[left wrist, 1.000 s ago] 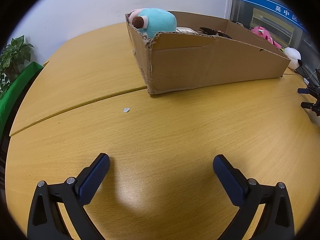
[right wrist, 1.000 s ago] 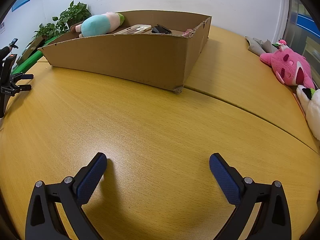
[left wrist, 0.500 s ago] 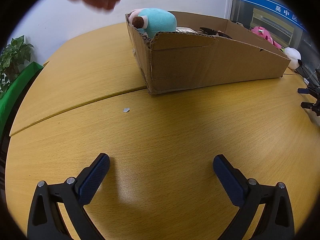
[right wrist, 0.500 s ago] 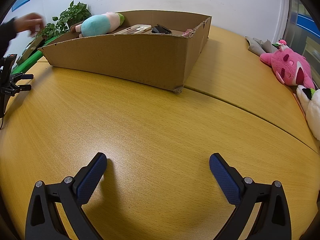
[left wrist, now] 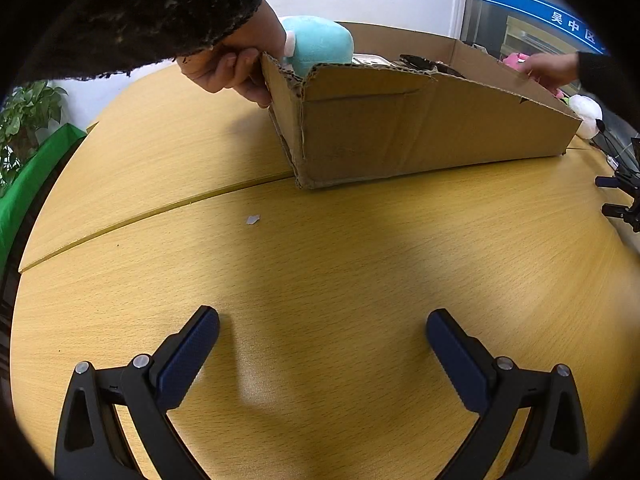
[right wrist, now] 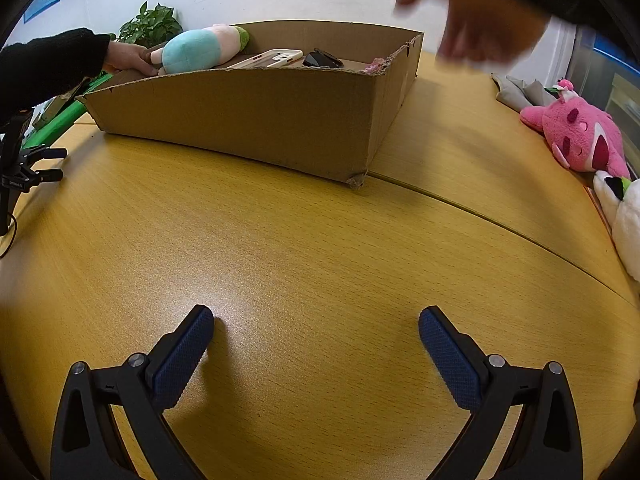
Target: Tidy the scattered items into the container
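Reading what little text there is first: a blue sign (left wrist: 560,16) at the upper right of the left wrist view has white Chinese characters, roughly 吴中区. Nothing else is legible, and the yellow sticky notes above it are too small to make out.

Left gripper (left wrist: 322,322) sits at the bottom of its frame with the blue-padded fingers (left wrist: 188,356) spread wide, nothing between them, just low over the bare yellow wooden table (left wrist: 360,260). Right gripper (right wrist: 316,320) is the same deal: textured blue pads (right wrist: 448,356) far apart, empty, over the tabletop.

The shallow brown cardboard box (left wrist: 420,136) takes up the upper middle of both views. Inside it are a teal plush toy (right wrist: 196,51), a beige phone case (right wrist: 272,58) and something black (right wrist: 322,59) I can't identify. A bare hand in a black knit sleeve (left wrist: 232,68) grips the box's torn corner at upper left of the left view, and a second hand (left wrist: 550,68) touches the rim at upper right. In the right wrist view a blurred hand (right wrist: 480,20) hangs at the top right, above the box's near corner.

Outside the box: a pink plush toy (right wrist: 580,140) and a white plush (right wrist: 624,220) lie at the right edge of the right view. A tiny white scrap (left wrist: 253,219) sits on the table near the seam, and a green potted plant (right wrist: 152,26) stands at the upper left.
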A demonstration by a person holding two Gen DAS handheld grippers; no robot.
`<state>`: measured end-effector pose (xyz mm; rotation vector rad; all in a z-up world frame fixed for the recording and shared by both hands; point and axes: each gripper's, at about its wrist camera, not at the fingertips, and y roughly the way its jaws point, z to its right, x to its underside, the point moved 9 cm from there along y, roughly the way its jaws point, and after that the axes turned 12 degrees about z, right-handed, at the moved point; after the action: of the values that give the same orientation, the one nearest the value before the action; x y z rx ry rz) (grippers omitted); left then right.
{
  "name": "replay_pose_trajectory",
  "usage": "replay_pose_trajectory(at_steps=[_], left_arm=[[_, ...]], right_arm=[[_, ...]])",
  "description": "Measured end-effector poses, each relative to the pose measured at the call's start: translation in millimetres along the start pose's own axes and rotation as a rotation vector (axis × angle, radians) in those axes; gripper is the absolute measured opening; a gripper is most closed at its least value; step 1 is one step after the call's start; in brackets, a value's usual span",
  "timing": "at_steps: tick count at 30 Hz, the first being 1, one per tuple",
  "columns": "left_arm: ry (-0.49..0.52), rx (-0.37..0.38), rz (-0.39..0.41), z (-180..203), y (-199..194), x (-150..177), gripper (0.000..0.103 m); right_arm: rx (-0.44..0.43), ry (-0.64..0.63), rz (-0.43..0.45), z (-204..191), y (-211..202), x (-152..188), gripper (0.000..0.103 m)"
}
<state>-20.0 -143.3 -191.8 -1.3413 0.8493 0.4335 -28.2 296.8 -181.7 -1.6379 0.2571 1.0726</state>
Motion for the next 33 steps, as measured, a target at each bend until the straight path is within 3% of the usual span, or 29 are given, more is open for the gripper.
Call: replay_pose_trajectory(at_steps=[33], left_arm=[[-0.041, -0.044, 0.001, -1.0, 0.1, 1.6, 0.103]], right_arm=[[0.000, -0.001, -0.001, -0.2, -1.1, 0.6, 0.103]])
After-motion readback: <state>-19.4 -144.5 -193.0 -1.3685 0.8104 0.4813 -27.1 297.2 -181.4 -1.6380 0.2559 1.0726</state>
